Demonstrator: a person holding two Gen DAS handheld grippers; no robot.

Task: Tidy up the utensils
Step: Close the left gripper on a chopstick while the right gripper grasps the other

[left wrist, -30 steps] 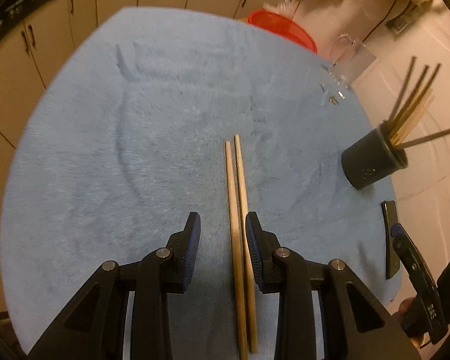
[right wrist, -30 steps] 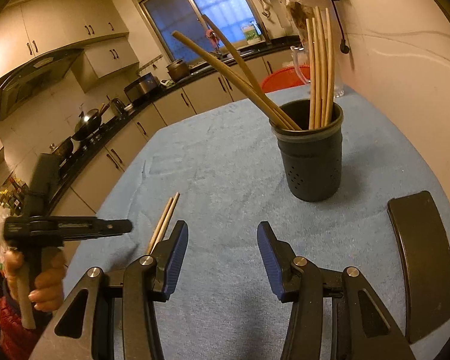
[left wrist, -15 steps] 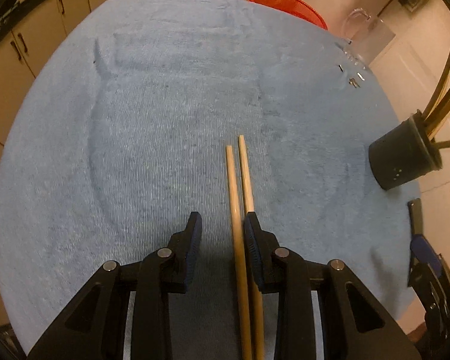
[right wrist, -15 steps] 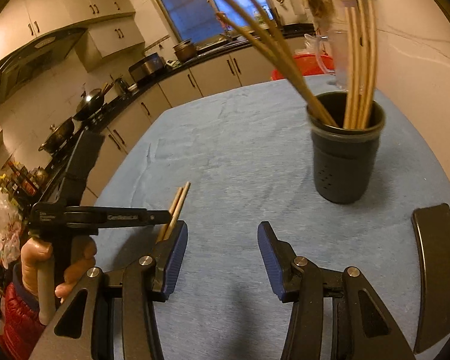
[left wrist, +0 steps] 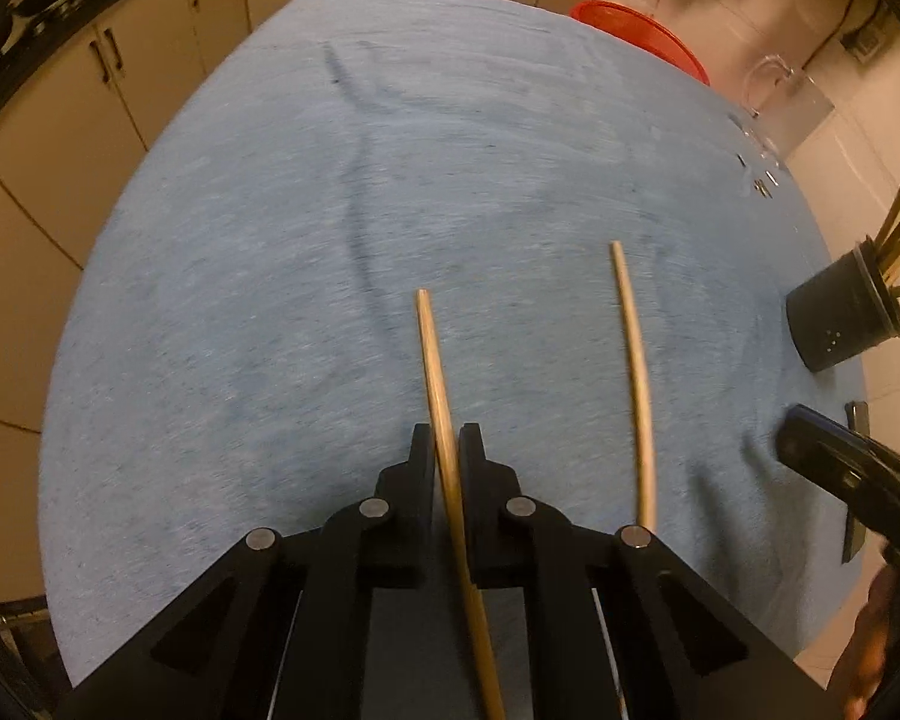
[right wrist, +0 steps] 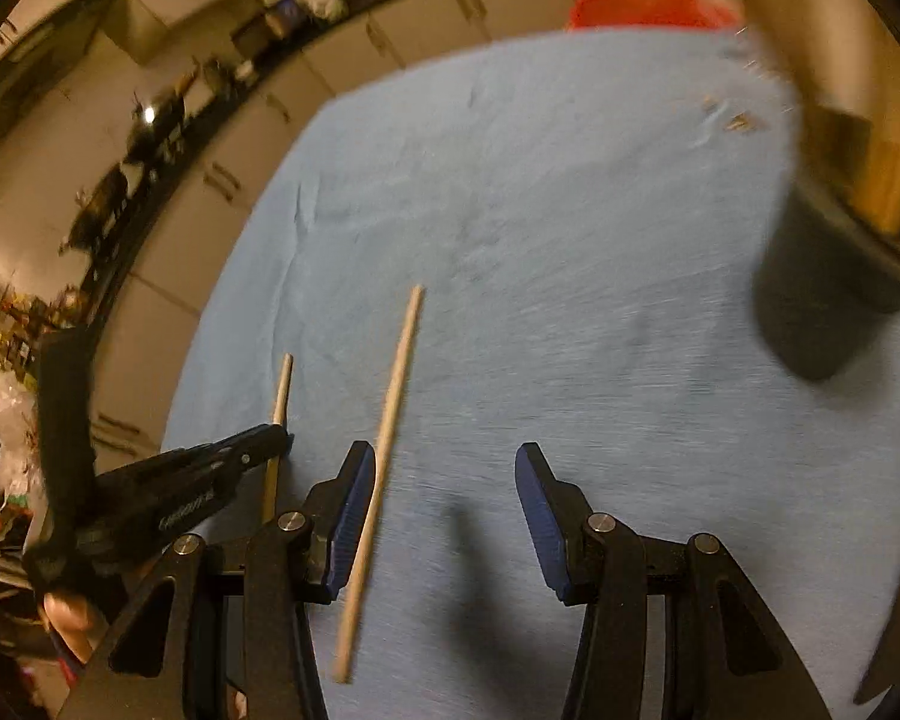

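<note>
left gripper (left wrist: 447, 450) fingers clamped tight on one chopstick (left wrist: 435, 372), second chopstick (left wrist: 633, 360) lying loose on the blue worktop (left wrist: 270, 300) between it and the black holder (left wrist: 840, 324), right gripper (right wrist: 444, 498) fingers half open, nothing in them

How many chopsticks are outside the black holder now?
2. One chopstick is clamped in the left gripper. The other chopstick lies free on the blue cloth, to its right.
</note>
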